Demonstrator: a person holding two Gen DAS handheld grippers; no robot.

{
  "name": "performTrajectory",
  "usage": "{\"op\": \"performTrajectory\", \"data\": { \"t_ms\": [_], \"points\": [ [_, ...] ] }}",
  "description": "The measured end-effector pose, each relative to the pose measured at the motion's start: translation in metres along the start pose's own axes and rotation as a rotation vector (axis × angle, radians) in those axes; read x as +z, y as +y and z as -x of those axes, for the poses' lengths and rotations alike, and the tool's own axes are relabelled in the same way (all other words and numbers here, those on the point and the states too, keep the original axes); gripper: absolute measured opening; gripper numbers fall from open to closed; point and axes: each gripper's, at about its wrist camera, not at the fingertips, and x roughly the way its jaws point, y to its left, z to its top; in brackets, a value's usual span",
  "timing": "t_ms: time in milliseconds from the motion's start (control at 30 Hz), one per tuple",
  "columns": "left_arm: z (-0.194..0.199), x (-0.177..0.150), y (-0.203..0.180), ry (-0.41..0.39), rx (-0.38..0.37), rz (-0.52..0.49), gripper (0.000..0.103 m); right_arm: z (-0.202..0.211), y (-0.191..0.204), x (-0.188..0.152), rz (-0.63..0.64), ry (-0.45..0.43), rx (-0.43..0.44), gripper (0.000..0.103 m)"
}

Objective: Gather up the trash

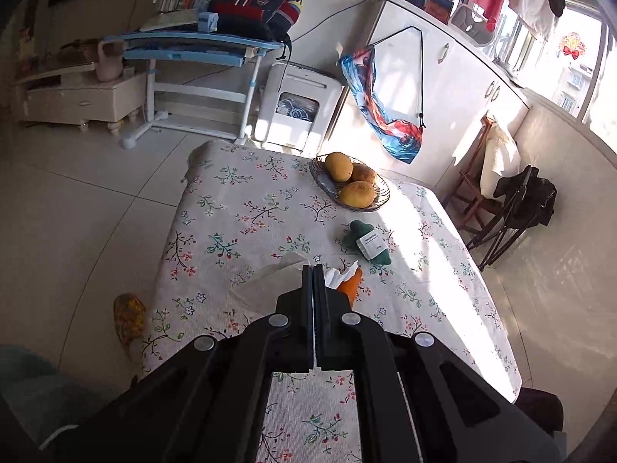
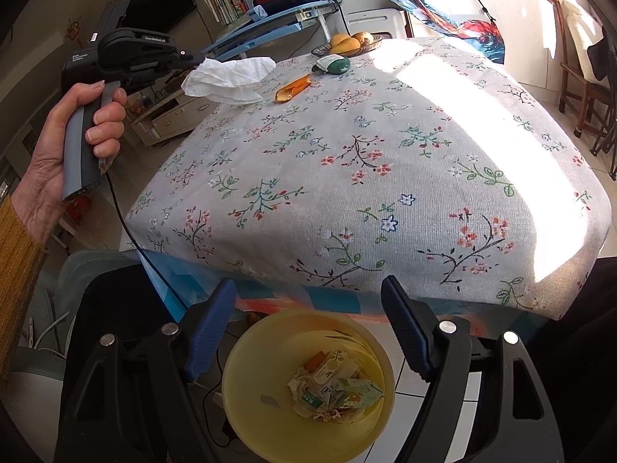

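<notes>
From the left wrist view, the left gripper [image 1: 313, 270] has its jaws clamped together on a white tissue [image 1: 270, 281], which spreads out to the left of the fingertips, lifted clear of the flowered tablecloth [image 1: 239, 208]; just right of the tips lies an orange peel [image 1: 353, 283] with a bit of white paper against it, and beyond that a green pouch [image 1: 366, 241] and the fruit basket [image 1: 349, 183] at the cloth's far side. From the right wrist view, the tissue [image 2: 231, 77] hangs crumpled from the left gripper [image 2: 200, 62], held by a hand [image 2: 77, 127] above the cloth's left far corner, while the peel [image 2: 293, 88] rests on the tablecloth [image 2: 366, 154] just right of it. The right gripper [image 2: 308, 328] stands spread wide with nothing between its blue pads, hovering over a yellow bin [image 2: 246, 386] below the cloth's near edge, already holding wrappers. The tissue looks feather-light, limp and easily torn, so a pinch at a bunched fold should do; the peel is probably stiffer and slick, best taken across its narrow middle.
</notes>
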Motion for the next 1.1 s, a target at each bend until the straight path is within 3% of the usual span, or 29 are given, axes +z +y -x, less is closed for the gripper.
{"op": "performTrajectory", "data": {
  "t_ms": [200, 233, 333, 367, 400, 467, 500, 633, 733, 867, 1100],
  "points": [
    [0.027, -0.010, 0.010, -0.013, -0.112, 0.063, 0.002, 0.003, 0.000, -0.001, 0.009, -0.010, -0.007, 0.075],
    [0.031, -0.014, 0.011, -0.010, -0.101, 0.058, 0.002, 0.003, 0.001, -0.001, 0.013, -0.011, -0.007, 0.075],
    [0.017, -0.038, -0.005, 0.066, 0.116, -0.130, 0.002, 0.002, 0.004, -0.001, 0.026, -0.010, -0.011, 0.075],
    [0.008, -0.049, -0.007, 0.120, 0.116, -0.171, 0.002, 0.001, 0.004, -0.001, 0.030, -0.008, -0.012, 0.075],
    [0.005, -0.056, -0.004, 0.137, 0.107, -0.152, 0.002, 0.001, 0.005, -0.002, 0.034, -0.008, -0.013, 0.075],
    [0.004, -0.067, 0.005, 0.158, -0.013, -0.056, 0.002, 0.003, 0.006, -0.002, 0.039, -0.011, -0.015, 0.075],
    [0.005, -0.072, 0.007, 0.160, -0.032, -0.042, 0.002, 0.004, 0.006, -0.003, 0.041, -0.014, -0.017, 0.075],
    [0.002, -0.101, 0.016, 0.240, -0.051, -0.037, 0.002, 0.003, 0.004, -0.004, 0.036, -0.011, -0.022, 0.075],
    [-0.006, -0.124, 0.018, 0.342, -0.039, -0.108, 0.002, 0.001, 0.006, -0.004, 0.044, -0.010, -0.020, 0.075],
    [0.004, -0.127, 0.022, 0.318, -0.065, -0.091, 0.002, 0.001, 0.009, -0.005, 0.054, -0.006, -0.022, 0.075],
    [0.012, -0.110, 0.019, 0.270, -0.038, -0.102, 0.007, -0.002, 0.007, -0.004, 0.047, -0.001, -0.020, 0.075]
  ]
}}
